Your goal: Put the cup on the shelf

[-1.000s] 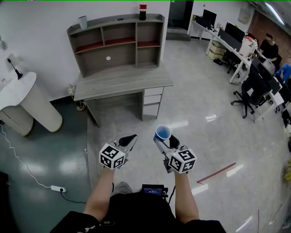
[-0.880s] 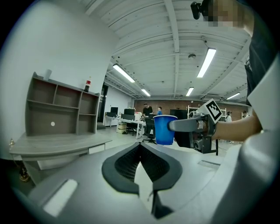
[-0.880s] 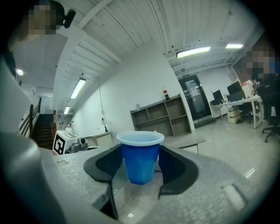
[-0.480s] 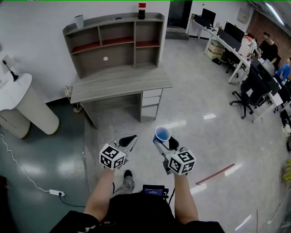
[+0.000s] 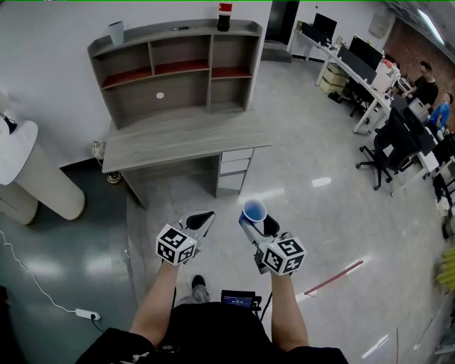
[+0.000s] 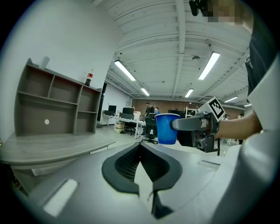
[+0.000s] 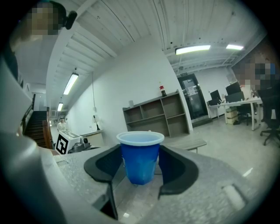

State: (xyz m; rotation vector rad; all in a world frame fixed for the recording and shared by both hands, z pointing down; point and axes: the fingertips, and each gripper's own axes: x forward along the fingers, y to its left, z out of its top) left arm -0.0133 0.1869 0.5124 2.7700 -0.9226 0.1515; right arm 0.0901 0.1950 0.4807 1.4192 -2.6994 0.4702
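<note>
Both grippers have come nearer the shelf (image 5: 174, 67), which is still well ahead and leftward of the jaws. The right gripper (image 5: 257, 223) clamps the upright cup (image 5: 254, 210); the left gripper (image 5: 202, 219) has its jaws together, empty.

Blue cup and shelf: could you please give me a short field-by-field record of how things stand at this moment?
cup: blue cup, upright
right gripper: shut on the blue cup, fingers on either side of it
left gripper: shut, nothing between its fingers
shelf: stands on a grey desk, ahead of the person, apart from both grippers
on top of shelf: dark bottle, pale cup
task state: blue cup not yet on the shelf
</note>
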